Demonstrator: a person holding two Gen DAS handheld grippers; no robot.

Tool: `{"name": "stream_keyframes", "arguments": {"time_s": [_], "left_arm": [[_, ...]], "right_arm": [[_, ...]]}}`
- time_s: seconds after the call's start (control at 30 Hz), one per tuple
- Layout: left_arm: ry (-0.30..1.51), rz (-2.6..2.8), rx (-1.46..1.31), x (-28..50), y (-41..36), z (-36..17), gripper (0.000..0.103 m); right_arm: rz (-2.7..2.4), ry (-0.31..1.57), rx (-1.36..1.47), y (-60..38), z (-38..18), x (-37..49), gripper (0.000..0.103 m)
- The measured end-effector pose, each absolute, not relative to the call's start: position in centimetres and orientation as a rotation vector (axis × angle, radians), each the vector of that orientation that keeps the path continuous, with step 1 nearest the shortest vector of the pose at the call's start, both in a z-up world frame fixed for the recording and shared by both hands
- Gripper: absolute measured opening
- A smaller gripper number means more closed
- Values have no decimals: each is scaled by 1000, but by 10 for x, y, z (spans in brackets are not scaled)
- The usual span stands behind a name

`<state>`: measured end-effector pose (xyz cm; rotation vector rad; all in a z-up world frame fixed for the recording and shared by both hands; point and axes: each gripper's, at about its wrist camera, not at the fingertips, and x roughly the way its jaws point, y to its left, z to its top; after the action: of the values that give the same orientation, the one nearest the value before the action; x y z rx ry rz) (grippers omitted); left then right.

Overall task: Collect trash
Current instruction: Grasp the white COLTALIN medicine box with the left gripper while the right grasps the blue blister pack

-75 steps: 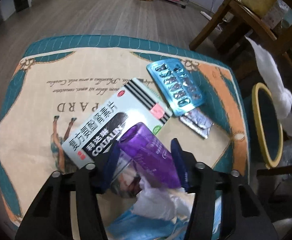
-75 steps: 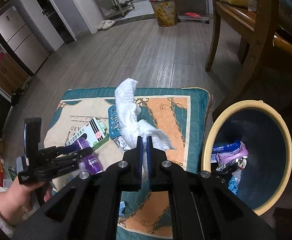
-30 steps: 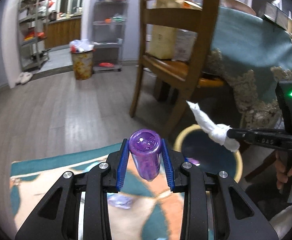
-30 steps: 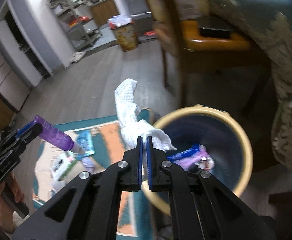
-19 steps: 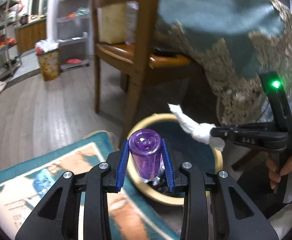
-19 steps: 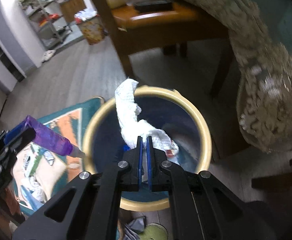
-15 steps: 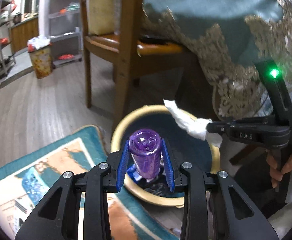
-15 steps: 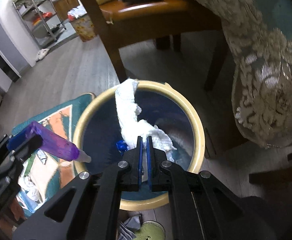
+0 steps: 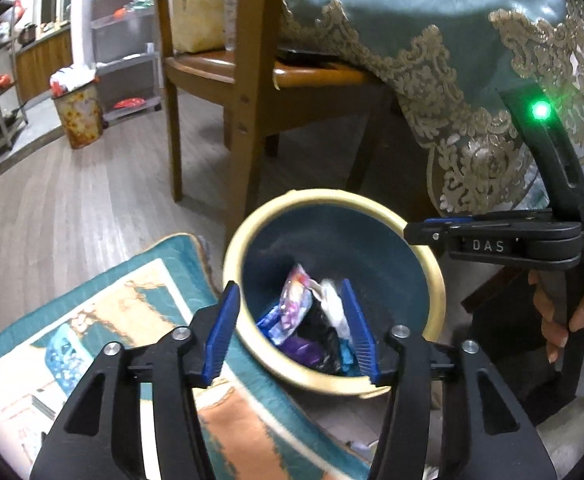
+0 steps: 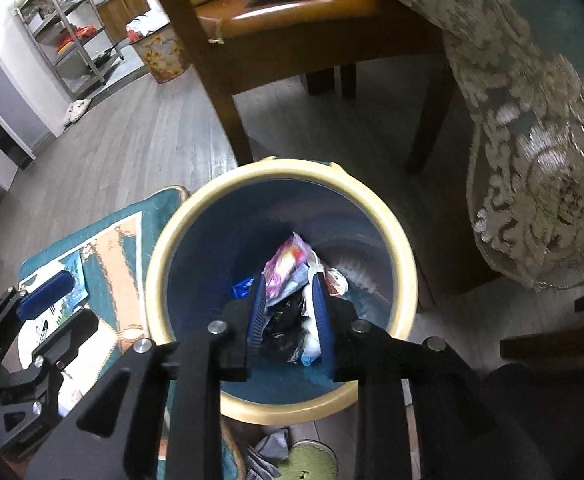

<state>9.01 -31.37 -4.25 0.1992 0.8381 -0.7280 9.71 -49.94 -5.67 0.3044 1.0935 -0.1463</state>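
I see the bin (image 10: 280,402) as dark blue inside with a cream-yellow rim. Its trash (image 10: 292,276) mixes purple, pink, white, black and bright blue wrappers. Both grippers, left (image 9: 294,330) and right (image 10: 288,312), read as black frames with blue ribbed pads; the right one carries a green lamp (lit) in the left wrist view. The rug (image 9: 104,320) shows a teal border, orange bands and a cream field. The tablecloth (image 9: 432,40) is grey-green with pale gold lace scrollwork. The chair (image 9: 248,80) is brown wood.

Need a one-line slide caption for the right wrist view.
Right gripper, jaws opening and empty, poised above the yellow-rimmed bin of wrappers.
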Motion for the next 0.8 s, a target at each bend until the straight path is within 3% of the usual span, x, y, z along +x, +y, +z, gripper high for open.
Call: {"name": "stream_keyframes", "arguments": {"time_s": [0.1,0.17,0.23,0.43,0.8], "left_arm": [[815,-703,193,87,-293,-30,68],[797,-677,190,84,-275,-20,83],[787,-648,186,82,-257,-13,89],[800,-540,189,79,-200,-5,92],[832,-345,115,88,-82,0,93]], "right_arm": [[-134,1083,292,-485,-50,101,40],[-121,1073,284,-472,-45,105,46],[-101,1056,282,-458,-38,108,56],[-24,995,260,-408,-16,118,84],[87,974,184,-319,-6,138,89]]}}
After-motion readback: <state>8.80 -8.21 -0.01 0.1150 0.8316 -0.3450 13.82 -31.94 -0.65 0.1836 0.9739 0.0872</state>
